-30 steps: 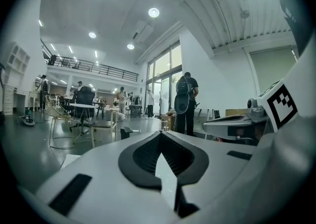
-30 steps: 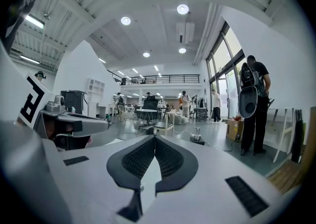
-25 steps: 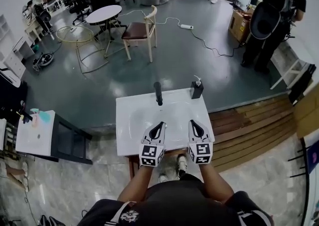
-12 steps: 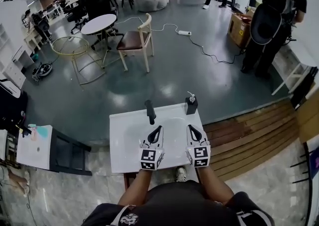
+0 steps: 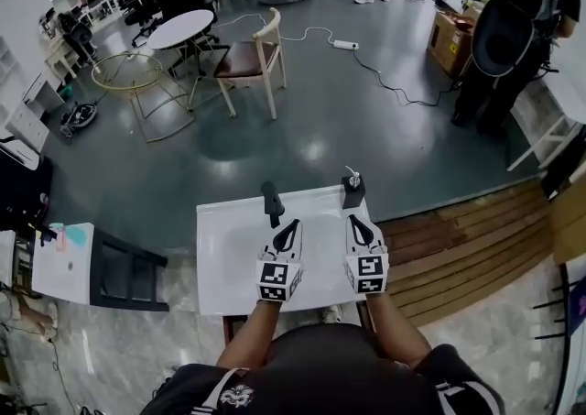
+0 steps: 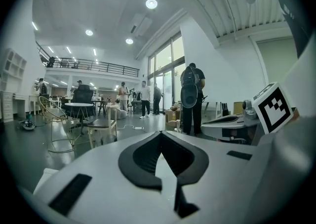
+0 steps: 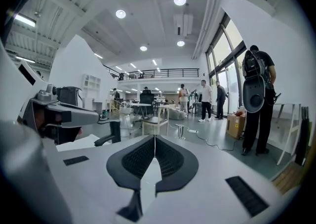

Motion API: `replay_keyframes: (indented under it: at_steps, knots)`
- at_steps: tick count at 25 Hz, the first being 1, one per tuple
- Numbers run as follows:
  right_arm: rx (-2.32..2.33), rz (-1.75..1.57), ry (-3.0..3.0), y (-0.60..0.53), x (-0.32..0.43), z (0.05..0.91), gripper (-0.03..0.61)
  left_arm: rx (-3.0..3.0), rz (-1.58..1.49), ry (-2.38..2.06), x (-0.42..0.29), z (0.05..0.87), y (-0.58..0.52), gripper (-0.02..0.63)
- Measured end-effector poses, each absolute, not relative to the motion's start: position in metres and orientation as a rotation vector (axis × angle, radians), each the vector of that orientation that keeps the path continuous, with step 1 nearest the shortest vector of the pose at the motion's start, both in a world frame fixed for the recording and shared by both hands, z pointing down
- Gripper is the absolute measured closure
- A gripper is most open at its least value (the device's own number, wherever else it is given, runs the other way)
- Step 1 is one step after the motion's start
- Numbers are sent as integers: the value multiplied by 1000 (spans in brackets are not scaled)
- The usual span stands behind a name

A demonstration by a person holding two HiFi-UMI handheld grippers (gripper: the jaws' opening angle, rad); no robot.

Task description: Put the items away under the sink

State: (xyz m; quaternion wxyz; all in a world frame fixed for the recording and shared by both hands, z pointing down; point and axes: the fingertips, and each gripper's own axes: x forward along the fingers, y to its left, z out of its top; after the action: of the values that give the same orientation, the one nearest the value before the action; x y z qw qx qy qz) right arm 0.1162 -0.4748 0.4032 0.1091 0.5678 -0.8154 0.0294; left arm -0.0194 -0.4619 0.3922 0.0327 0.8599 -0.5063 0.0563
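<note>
The left gripper is clenched: in its own view the pads meet at the tip with nothing between them. The right gripper is clenched and empty too, its pads pressed into one seam. Both are held side by side, a little apart, over the front half of the white sink. Whether they touch it cannot be told.

The black faucet stands at the back edge, just beyond the left gripper. A dark dispenser sits at the sink's back right corner, just beyond the right gripper. From the right gripper view only its metal pump clears the gripper body. The faucet shows there at the left, partly cut off by the same body.

The space under the sink is hidden by the sink top and by the person's arms and torso. Only a shoe peeks out below the front edge.

To the left, well apart, is a dark cabinet with a white top. The small teal and pink things on it are too small to name.

Farther off on the grey floor are a wooden chair and a round white table. At the right a person with a backpack stands facing away, partly cut by the frame edge.
</note>
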Motion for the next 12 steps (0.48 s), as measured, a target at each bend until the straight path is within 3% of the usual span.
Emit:
replay_keyframes:
  at_steps: [8, 9, 11, 12]
  knots:
    - [1694, 95, -2366, -499, 125, 418, 551, 2612, 190, -1559, -10, 404, -477, 607]
    - [1703, 102, -2361, -502, 126, 420, 526, 2607, 192, -1561, -11, 405, -480, 607]
    - [1707, 131, -2359, -510, 127, 424, 388, 2598, 194, -1565, -12, 408, -486, 606]
    - [1708, 145, -2360, -514, 127, 426, 351, 2594, 193, -1568, -13, 409, -488, 607]
